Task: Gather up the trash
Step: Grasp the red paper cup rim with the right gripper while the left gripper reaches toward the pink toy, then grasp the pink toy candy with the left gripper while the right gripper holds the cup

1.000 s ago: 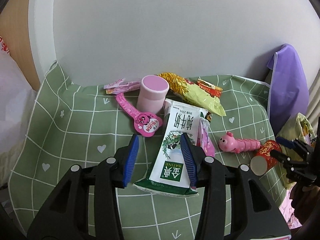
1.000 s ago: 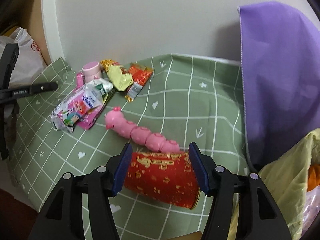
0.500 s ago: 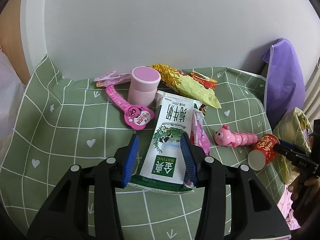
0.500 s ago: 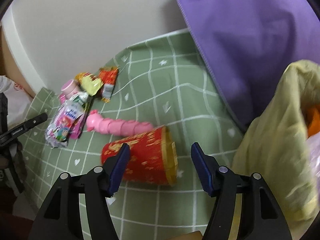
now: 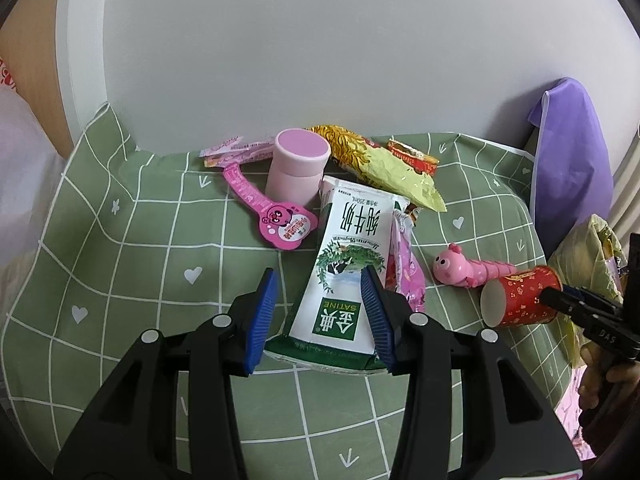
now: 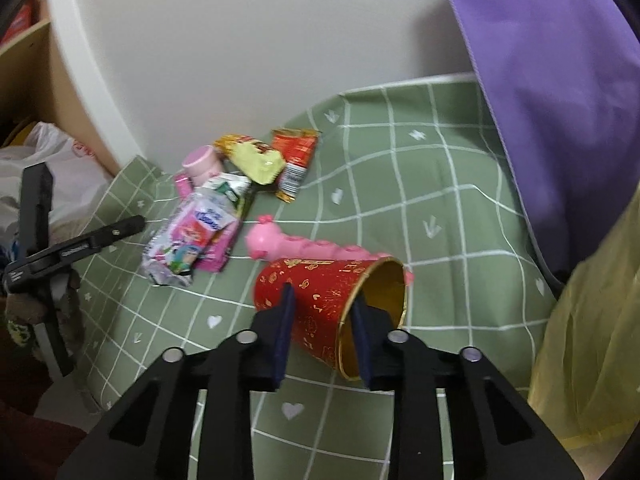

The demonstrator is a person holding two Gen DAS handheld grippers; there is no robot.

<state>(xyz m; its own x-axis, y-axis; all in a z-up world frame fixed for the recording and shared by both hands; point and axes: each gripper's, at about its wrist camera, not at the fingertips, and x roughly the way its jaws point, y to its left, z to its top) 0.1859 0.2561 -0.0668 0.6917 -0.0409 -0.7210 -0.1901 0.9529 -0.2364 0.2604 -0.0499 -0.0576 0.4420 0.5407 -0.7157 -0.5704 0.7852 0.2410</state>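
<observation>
Task judged early: most trash is seen uncollected on the green checked cloth (image 5: pixel 132 240). The red paper cup (image 6: pixel 324 300), lying on its side nr the cloth's right edge, is being clamped by the right gripper (image 6: pixel 324 320), jaws closing w/ one pad outside the wall and one inside the rim; pads look to be touching, so a grip is judged made, cup not yet lifted. The left gripper (image 5: pixel 320 312) is held half-open over the milk carton (image 5: pixel 344 276); the right pad sits at the carton's edge, the left pad is apart, nothing pinched. Left to do: carton, pink pouch (image 5: pixel 406 268), yellow snack bag (image 5: pixel 384 168), red wrapper (image 5: pixel 412 156), pink strip packets (image 5: pixel 236 150). A yellow-green bag (image 6: pixel 592 320) at the right is prob. the drop spot. Non-trash mixed in: pink caterpillar toy (image 6: pixel 304 246) touching the cup, pink jar (image 5: pixel 298 170), pink paddle tag (image 5: pixel 276 216); the toy could be dragged along.
</observation>
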